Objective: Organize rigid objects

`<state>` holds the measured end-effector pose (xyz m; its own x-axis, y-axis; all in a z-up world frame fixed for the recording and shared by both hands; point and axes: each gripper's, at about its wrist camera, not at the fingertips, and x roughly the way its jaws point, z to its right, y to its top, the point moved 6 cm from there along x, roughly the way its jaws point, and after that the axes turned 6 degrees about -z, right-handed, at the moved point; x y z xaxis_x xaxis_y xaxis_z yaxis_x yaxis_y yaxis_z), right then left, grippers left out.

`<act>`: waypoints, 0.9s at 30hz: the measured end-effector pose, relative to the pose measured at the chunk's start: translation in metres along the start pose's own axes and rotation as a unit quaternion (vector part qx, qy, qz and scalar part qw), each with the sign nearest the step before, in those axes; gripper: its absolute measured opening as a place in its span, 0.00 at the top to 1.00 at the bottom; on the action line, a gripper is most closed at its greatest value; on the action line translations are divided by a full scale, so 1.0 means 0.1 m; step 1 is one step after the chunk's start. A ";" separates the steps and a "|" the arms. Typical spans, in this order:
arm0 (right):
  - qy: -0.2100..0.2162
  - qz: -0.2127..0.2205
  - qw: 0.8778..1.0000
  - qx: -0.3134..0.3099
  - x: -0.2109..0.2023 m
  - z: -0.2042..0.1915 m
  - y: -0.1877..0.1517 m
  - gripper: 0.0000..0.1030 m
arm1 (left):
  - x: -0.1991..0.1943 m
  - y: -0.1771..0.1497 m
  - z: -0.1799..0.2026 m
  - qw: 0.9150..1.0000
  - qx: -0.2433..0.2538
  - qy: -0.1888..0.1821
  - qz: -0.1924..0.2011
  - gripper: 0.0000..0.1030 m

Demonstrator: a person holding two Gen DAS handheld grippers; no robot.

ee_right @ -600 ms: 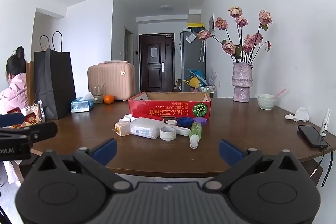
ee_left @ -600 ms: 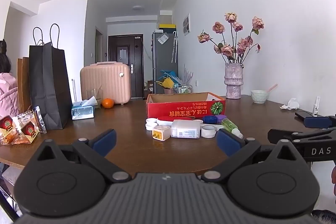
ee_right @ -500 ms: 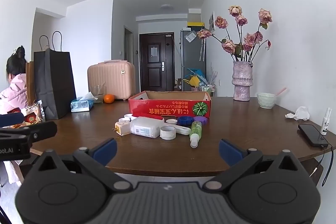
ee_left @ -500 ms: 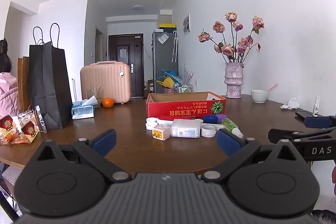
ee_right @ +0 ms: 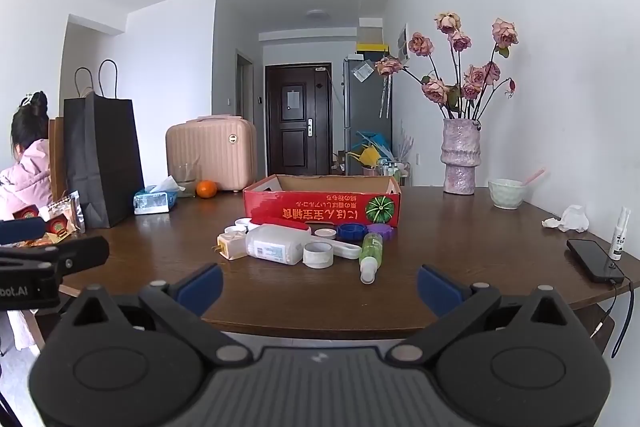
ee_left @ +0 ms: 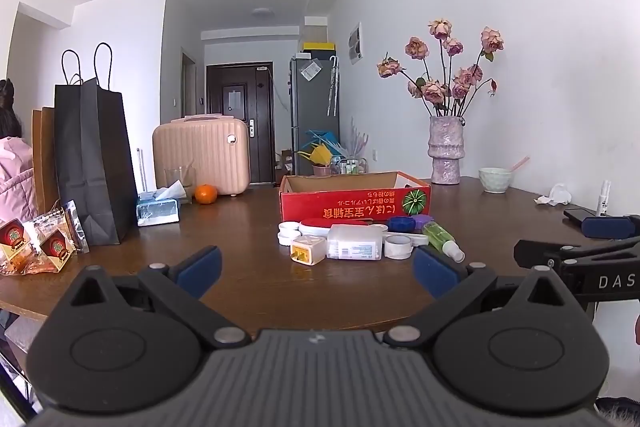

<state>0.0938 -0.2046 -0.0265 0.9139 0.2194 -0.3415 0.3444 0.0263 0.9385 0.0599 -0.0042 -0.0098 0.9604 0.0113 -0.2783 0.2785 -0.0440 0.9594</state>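
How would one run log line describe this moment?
stage: start | left gripper: open, empty | right gripper: open, empty | small items: on table, before red box

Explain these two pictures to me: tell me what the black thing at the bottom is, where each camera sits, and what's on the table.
Each picture comes from a camera mounted on a hand-held two-finger tool, looking forward along its fingers. The black shape at the bottom is that tool. A person carries one in each hand: the left tool and the right tool. Both are open and hold nothing. On the table stands a red box, with small items in front: a white container, a tape roll, a green bottle.
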 end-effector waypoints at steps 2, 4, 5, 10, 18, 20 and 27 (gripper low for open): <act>-0.001 -0.001 1.000 0.000 0.01 0.01 0.00 0.00 | 0.00 0.00 -0.04 1.000 -0.002 -0.002 0.000 0.00; -0.004 -0.003 1.000 0.001 0.02 0.03 0.00 0.00 | 0.00 0.00 -0.05 1.000 -0.002 -0.002 0.001 0.00; -0.004 -0.002 1.000 0.003 0.02 0.03 0.00 0.00 | 0.00 0.00 -0.05 1.000 -0.002 -0.002 0.001 0.00; -0.004 0.003 1.000 0.000 0.01 0.02 0.01 0.00 | 0.02 0.01 -0.05 1.000 -0.001 0.001 0.002 0.00; -0.004 0.001 1.000 0.002 0.01 0.04 0.00 0.00 | 0.01 0.00 -0.06 1.000 -0.001 0.003 0.003 0.00; -0.004 0.001 1.000 0.001 0.01 0.04 0.00 0.00 | 0.02 0.00 -0.06 1.000 -0.001 0.003 0.003 0.00; -0.004 0.002 1.000 -0.001 0.01 0.05 0.01 0.00 | 0.02 0.00 -0.06 1.000 -0.002 0.004 0.001 0.00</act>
<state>0.0956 -0.2090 -0.0260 0.9173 0.2116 -0.3373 0.3395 0.0269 0.9402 0.0618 0.0022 -0.0105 0.9608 0.0184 -0.2766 0.2771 -0.0399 0.9600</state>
